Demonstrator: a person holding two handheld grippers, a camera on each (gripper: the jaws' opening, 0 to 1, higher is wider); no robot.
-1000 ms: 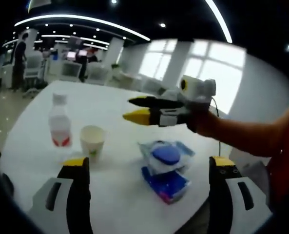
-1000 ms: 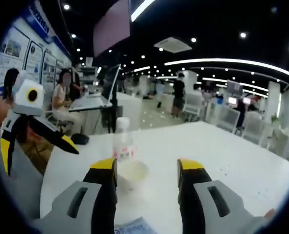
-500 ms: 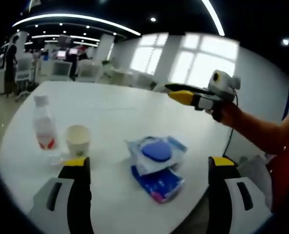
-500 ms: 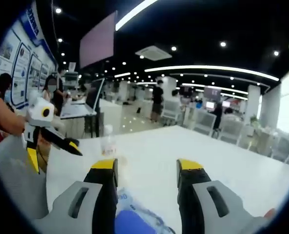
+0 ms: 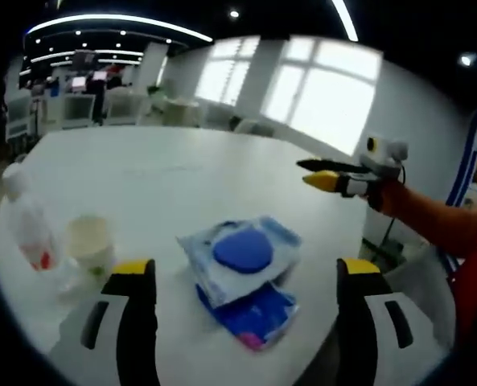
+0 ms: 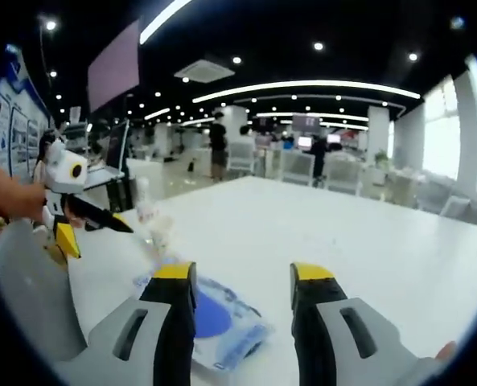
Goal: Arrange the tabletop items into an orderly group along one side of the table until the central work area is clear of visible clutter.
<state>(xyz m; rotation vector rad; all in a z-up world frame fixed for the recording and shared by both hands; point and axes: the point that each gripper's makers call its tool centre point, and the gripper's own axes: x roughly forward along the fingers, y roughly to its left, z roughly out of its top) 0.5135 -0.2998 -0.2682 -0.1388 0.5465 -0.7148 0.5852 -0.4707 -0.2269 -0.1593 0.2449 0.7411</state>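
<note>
The left gripper, yellow-tipped jaws spread apart and empty, hovers over a blue-lidded wet-wipe packet stacked on a blue pouch on the white table. Left sit a pale paper cup and clear plastic bottle. The right gripper also gapes empty.
</note>
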